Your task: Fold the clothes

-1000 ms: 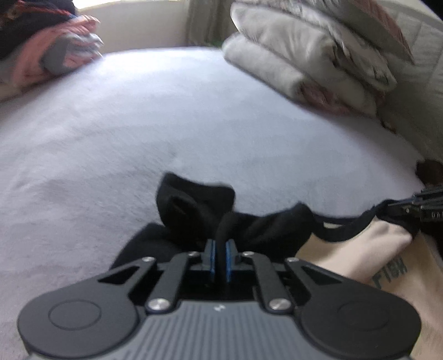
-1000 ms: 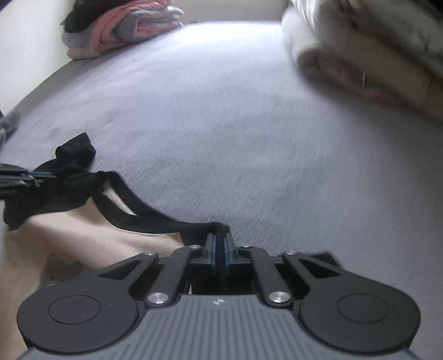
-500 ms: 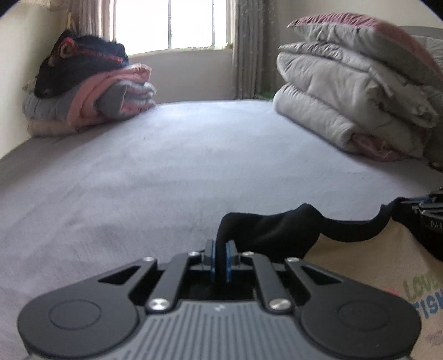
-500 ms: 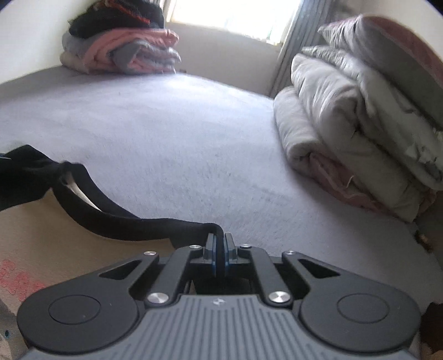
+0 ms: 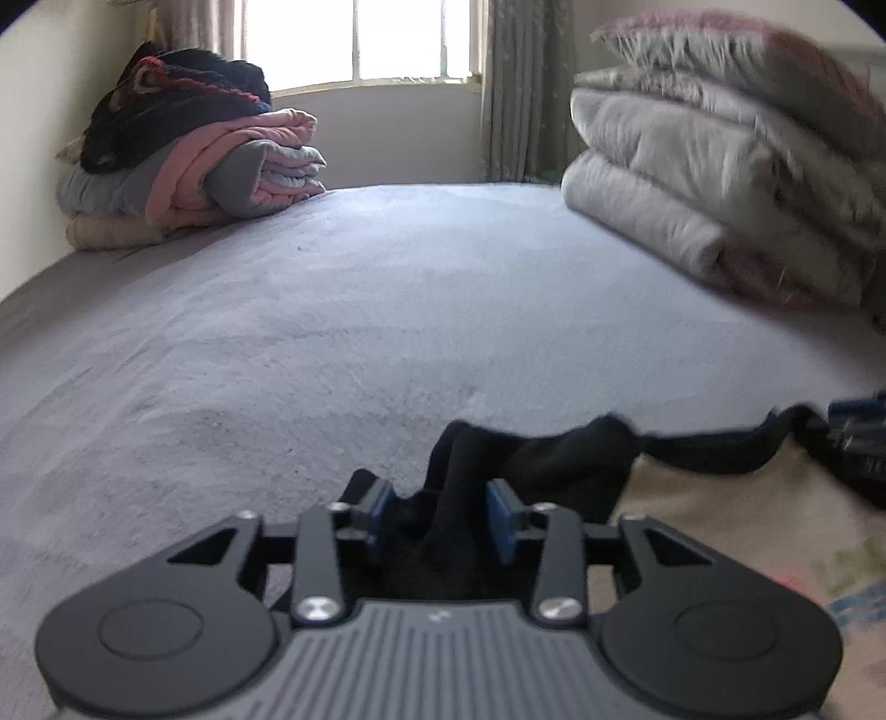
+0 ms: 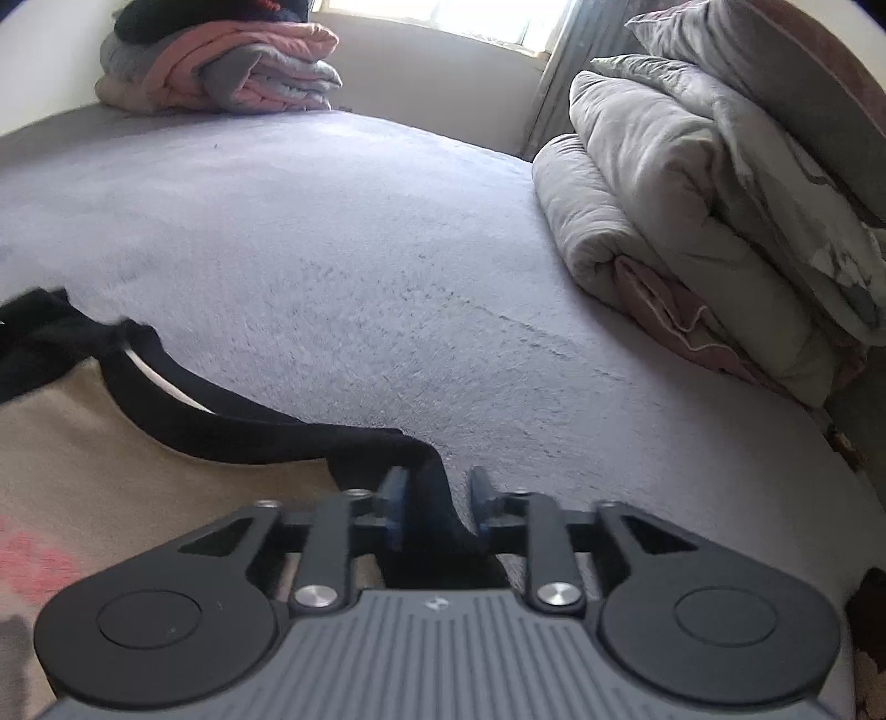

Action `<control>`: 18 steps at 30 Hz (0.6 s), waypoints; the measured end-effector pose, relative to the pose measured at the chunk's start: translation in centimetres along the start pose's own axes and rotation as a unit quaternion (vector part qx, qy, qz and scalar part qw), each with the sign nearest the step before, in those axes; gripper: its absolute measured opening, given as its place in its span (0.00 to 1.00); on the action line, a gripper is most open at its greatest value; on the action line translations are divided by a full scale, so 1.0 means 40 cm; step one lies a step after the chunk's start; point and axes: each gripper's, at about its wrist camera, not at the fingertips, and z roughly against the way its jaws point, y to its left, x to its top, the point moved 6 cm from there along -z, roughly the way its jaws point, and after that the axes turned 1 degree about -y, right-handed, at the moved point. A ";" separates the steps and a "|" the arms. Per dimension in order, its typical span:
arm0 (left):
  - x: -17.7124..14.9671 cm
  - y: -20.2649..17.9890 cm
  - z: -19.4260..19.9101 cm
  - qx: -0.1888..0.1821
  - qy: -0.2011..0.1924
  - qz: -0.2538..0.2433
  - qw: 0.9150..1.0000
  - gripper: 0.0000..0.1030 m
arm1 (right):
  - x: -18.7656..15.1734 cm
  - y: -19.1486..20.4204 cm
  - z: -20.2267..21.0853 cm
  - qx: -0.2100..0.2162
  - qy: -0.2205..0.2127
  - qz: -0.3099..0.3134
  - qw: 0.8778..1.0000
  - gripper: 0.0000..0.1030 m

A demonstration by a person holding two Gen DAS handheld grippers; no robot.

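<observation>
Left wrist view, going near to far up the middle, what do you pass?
Left gripper, its jaws opening around black fabric → black sleeve → grey bedspread → window.

place: home bedroom | cues: bed (image 5: 387, 310), folded quilts (image 5: 692, 183), window (image 5: 360, 39)

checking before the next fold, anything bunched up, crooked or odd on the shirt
Yes: the black sleeve by the left gripper is bunched into a lump, not flat. The black collar trim runs wavy to the right gripper. Both jaws are opening with black cloth between them.
</observation>
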 end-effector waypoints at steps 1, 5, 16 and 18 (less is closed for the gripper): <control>0.005 -0.001 0.022 -0.003 -0.001 0.003 1.000 0.51 | 0.000 -0.002 0.017 0.005 -0.001 -0.002 1.000 0.38; 0.021 -0.009 0.116 -0.017 -0.004 0.014 1.000 0.64 | -0.013 -0.018 0.097 0.007 -0.001 0.005 1.000 0.40; -0.036 -0.054 0.307 -0.062 0.019 0.068 0.996 0.84 | -0.102 -0.135 0.279 -0.004 0.015 -0.051 0.999 0.41; -0.060 -0.071 0.325 -0.075 0.028 0.081 0.994 0.84 | -0.127 -0.159 0.310 -0.010 0.018 -0.064 0.998 0.41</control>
